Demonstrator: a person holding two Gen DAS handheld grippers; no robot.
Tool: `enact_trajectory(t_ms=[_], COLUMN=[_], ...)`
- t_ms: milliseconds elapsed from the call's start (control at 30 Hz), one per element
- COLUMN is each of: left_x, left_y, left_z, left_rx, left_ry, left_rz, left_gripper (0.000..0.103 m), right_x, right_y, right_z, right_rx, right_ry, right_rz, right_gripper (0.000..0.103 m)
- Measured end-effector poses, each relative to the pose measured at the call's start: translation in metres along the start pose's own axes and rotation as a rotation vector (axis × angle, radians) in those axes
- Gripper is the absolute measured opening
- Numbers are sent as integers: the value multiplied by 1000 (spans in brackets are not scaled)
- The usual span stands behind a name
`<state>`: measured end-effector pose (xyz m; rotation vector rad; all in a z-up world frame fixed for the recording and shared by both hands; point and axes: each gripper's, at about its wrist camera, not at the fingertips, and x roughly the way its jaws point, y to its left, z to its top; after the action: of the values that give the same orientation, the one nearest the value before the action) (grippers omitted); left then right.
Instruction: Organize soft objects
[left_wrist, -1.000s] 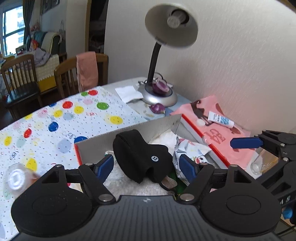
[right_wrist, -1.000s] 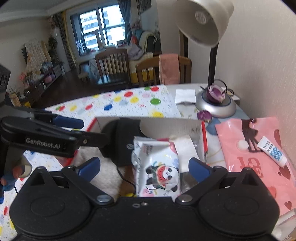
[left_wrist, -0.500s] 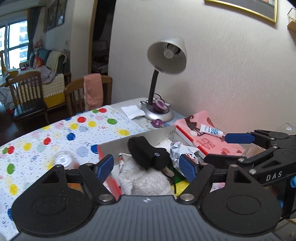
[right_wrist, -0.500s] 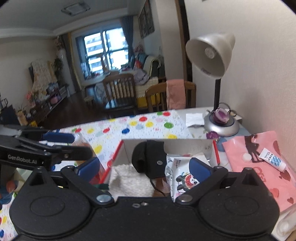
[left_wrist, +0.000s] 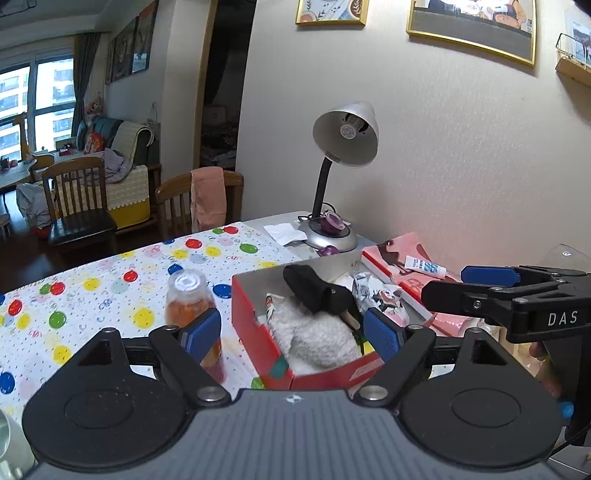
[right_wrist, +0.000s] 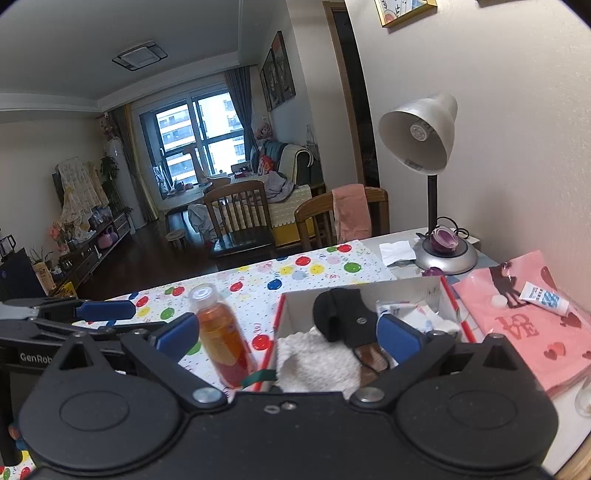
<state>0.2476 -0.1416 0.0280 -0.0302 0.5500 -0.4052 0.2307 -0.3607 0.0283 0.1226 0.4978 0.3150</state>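
Soft items, black pouch (left_wrist: 314, 291) and white fluffy cloth (left_wrist: 314, 338), sit in the red box (left_wrist: 258, 332) on the table. My left gripper (left_wrist: 291, 334) is opening, empty; right gripper (right_wrist: 288, 332) spread, empty. Looks like packing's done; next I'd check for strays.

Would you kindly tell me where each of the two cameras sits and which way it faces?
Left wrist: on the left gripper, looking forward and slightly down at the red box; its own open fingers show, with the right gripper at the right edge.
Right wrist: on the right gripper, facing the same box; the left gripper shows at left.
Shared: box, bottle, lamp.
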Motion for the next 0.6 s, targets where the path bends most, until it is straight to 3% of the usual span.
enact_trajectory(t_ms=[167, 300, 600], left_x=[-16, -29, -51], left_y=[9, 18, 24], left_z=[-12, -19, -30], left_rx=[-28, -60, -84], left_ry=[-11, -25, -67], left_rz=[3, -1, 12], left_gripper=[89, 101, 103], right_x=[-7, -13, -20], right_y=[18, 30, 50], right_z=[-11, -17, -22], right_rx=[-12, -11, -32], right_ry=[3, 10, 10], right_rz=[-2, -1, -4], right_gripper=[103, 103, 103])
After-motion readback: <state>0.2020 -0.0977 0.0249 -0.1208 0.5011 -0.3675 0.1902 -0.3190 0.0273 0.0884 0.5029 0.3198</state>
